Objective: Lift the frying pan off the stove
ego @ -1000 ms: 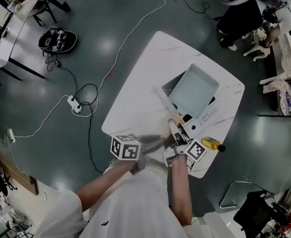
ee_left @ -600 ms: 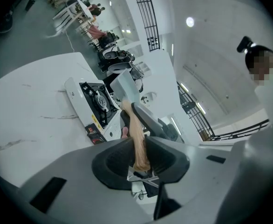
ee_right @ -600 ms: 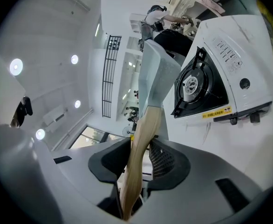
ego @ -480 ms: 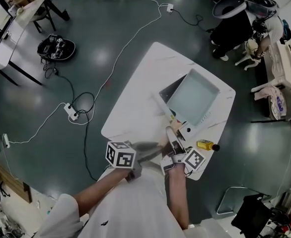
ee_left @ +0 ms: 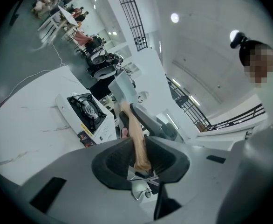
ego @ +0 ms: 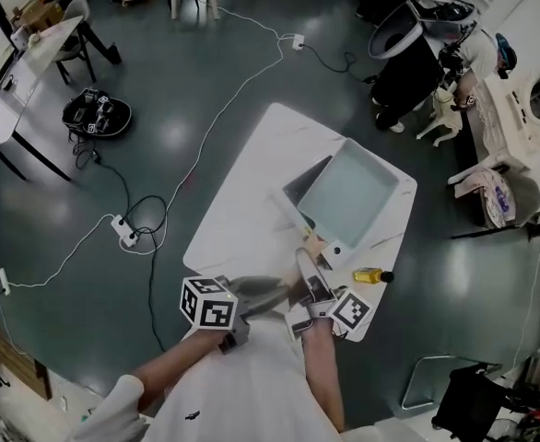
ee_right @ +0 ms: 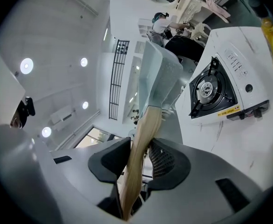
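A: Our left gripper [ee_left: 137, 160] and right gripper [ee_right: 139, 160] both clench the handle [ee_right: 145, 134] in their jaws.

B: The pan [ego: 348, 196] hangs clear of the stove [ee_right: 211, 90]. We judge the lift nearly done. Next we need a level carry to bare tabletop [ego: 252, 210].

cool, even indoor light; ceiling lamps [ee_right: 26, 65] glare, the glossy floor [ego: 180, 134] reflects them; gripper views bend strongly, corners dark.
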The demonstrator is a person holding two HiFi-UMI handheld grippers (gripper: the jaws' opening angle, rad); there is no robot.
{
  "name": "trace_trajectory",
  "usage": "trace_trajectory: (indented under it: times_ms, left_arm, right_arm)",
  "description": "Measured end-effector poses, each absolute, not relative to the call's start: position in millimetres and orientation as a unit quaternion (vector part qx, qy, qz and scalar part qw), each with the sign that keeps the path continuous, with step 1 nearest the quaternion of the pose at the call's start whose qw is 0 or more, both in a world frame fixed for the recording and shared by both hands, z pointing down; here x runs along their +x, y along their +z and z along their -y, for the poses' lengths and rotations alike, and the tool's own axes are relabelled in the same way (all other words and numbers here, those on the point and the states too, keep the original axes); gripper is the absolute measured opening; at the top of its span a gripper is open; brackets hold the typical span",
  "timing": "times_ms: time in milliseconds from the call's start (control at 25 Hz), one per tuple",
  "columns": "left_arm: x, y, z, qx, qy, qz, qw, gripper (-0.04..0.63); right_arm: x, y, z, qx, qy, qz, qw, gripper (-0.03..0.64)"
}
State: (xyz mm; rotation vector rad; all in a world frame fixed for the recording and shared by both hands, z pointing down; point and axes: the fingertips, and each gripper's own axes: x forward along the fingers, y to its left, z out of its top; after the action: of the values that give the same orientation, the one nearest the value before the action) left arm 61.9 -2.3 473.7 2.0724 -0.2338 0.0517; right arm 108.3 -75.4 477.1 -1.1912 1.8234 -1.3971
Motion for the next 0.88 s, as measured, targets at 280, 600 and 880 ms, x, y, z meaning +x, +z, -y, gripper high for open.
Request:
trace_trajectory:
  times_ms: [280, 600, 880]
  left_arm:
    - [54.3, 453.0, -13.8, 0.867, 0.009, 0.091, 0.49, 0.087]
    - [49.3, 440.3, -19.9, 0.87, -0.001, 0.089, 0.484, 0.089]
    - [43.4, 439.5, -23.5, 0.872, -0.002, 0.091, 0.481, 0.087]
  right_arm:
    - [101.3, 455.5, 59.3, -0.442, -0.508, -0.687, 0.272, 0.118]
    - [94.6, 440.1, 54.3, -0.437, -0.493, -0.703, 0.27, 0.121]
    - [88.7, 437.7, 50.5, -0.434, -0.49, -0.706, 0.27, 0.123]
